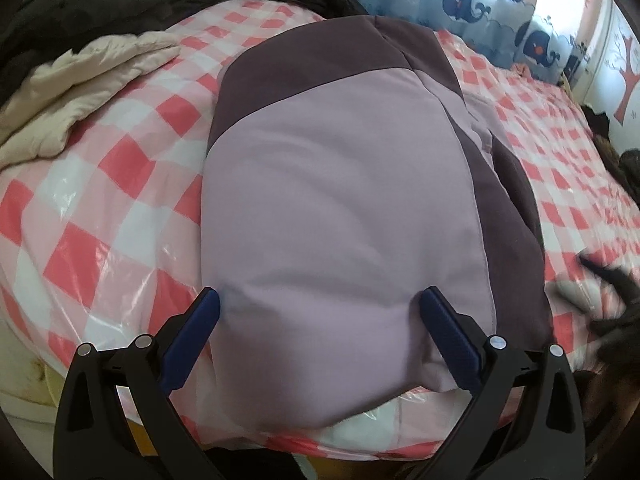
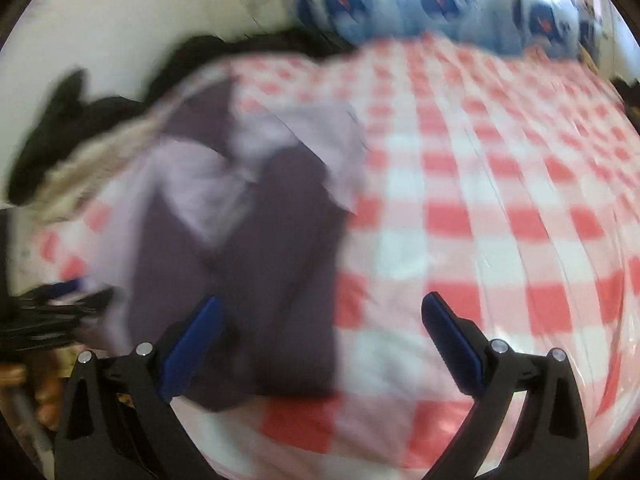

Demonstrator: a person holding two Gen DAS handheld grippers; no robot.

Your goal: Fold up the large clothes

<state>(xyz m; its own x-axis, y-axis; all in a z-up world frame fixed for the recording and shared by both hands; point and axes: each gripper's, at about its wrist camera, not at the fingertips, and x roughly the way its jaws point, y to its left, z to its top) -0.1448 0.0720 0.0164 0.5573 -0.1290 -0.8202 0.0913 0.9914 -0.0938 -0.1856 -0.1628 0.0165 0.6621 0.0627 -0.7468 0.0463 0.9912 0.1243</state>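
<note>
A large lilac and dark purple garment [image 1: 340,200] lies folded lengthwise on the red and white checked bed cover [image 1: 104,208]. My left gripper [image 1: 320,300] is open, its blue fingers [image 1: 208,312] spread over the garment's near lilac end, holding nothing. In the blurred right wrist view the same garment [image 2: 256,216] lies at the left, dark purple part nearest. My right gripper [image 2: 320,308] is open and empty above the garment's right edge and the checked cover [image 2: 480,220]. The right gripper also shows as a dark blur at the right edge of the left wrist view [image 1: 616,296].
A beige quilted garment [image 1: 72,92] and black clothes [image 1: 80,4] are piled at the far left of the bed. A whale-print curtain [image 1: 460,4] hangs behind the bed. The bed's near edge runs just under the grippers.
</note>
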